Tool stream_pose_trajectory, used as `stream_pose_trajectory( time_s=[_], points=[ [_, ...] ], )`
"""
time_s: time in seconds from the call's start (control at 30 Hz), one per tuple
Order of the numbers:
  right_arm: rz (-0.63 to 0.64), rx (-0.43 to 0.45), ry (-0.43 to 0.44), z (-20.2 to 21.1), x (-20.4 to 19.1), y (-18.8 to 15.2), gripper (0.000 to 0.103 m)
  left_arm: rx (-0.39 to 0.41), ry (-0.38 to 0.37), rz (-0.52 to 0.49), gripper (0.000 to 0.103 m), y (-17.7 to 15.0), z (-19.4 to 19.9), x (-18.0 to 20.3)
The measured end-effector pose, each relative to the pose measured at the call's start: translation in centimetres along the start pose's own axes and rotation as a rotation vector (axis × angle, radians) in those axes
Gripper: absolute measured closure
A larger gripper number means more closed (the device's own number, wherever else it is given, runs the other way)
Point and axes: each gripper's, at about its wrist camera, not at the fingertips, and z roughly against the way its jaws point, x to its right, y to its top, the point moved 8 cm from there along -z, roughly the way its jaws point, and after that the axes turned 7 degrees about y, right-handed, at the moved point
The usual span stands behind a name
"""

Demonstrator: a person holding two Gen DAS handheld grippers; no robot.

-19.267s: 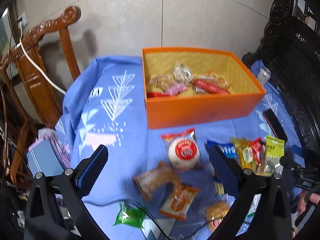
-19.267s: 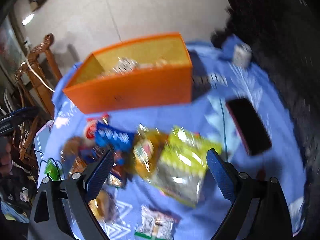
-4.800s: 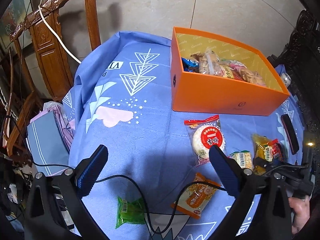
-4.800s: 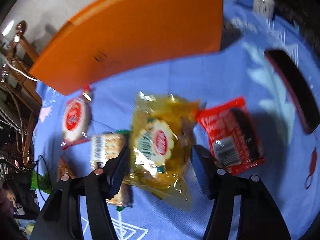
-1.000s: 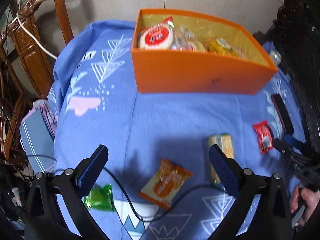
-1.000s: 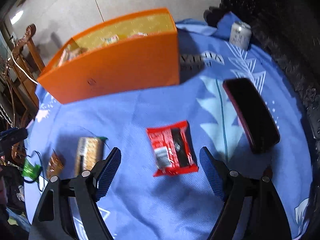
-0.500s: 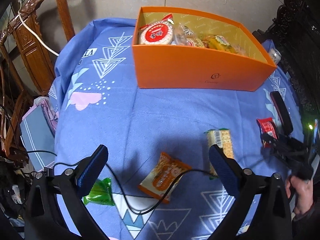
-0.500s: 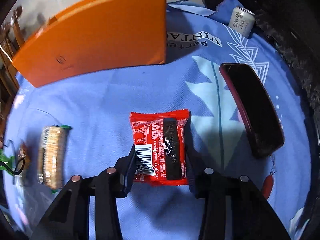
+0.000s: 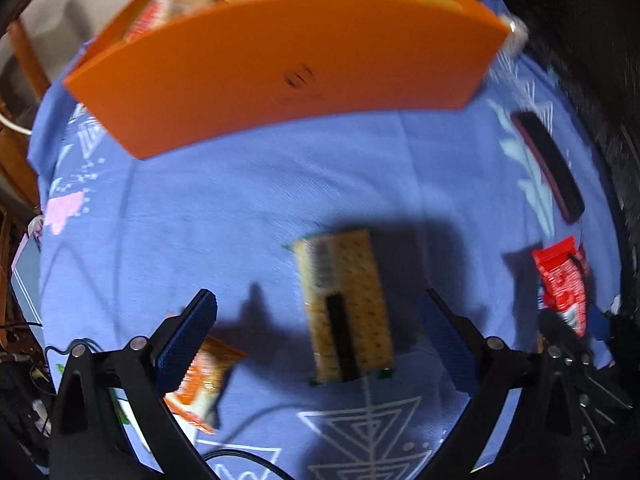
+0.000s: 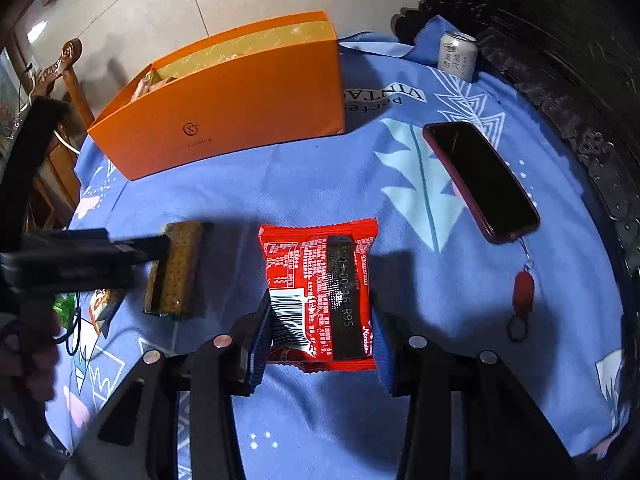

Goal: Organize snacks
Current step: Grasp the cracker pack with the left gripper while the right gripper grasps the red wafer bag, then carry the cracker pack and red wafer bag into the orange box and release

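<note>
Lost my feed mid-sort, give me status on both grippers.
Right gripper shut on red snack packet. Left gripper open over cracker pack. Orange box ahead, path unobstructed; phone off to the right.

Snack-strewn blue tablecloth (image 10: 320, 184), orange box (image 10: 240, 120)
</note>
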Motion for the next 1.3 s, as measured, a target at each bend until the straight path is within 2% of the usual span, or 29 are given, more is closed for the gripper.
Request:
stream_pose_trajectory(
  time_s=[0.1,0.23,0.33,0.43,0.53,0.67,0.93,1.17,1.3],
  points=[
    [-0.008,-0.004,-0.007,0.2,0.3,-0.5,0.059,-0.038,-0.005,-0.012,0.008,-0.7,-1.4,1.0],
    [-0.016,-0.003,-0.014,0.3,0.8,-0.6,0.059,-0.082,-0.024,-0.009,0.029,-1.5,-2.9,1.3],
    [-0.024,-0.001,-0.016,0.3,0.9,-0.8,0.059,-0.064,-0.008,-0.037,0.035,-1.7,-3.0,1.6],
    [-0.032,0.005,-0.014,0.4,0.9,-0.8,0.059,-0.033,0.005,-0.047,0.055,-1.7,-2.6,1.7],
    [-0.031,0.007,-0.017,0.5,0.8,-0.7,0.059,-0.024,-0.026,-0.031,0.056,-1.5,-2.4,1.4],
    [-0.036,0.005,-0.01,0.6,0.7,-0.4,0.059,0.005,-0.029,-0.022,0.056,-1.4,-1.6,0.4],
    [-0.012,0.04,-0.007,1.8,-0.3,1.4,0.059,0.09,-0.038,-0.007,0.056,-0.5,2.7,-2.5],
    [0.025,0.111,0.031,3.5,-2.2,5.8,0.059,0.209,-0.031,0.064,0.056,2.9,7.8,-6.5],
    [0.05,0.162,0.061,4.6,-3.4,9.6,0.059,0.277,-0.018,0.093,0.056,5.7,10.8,-8.3]
  ],
)
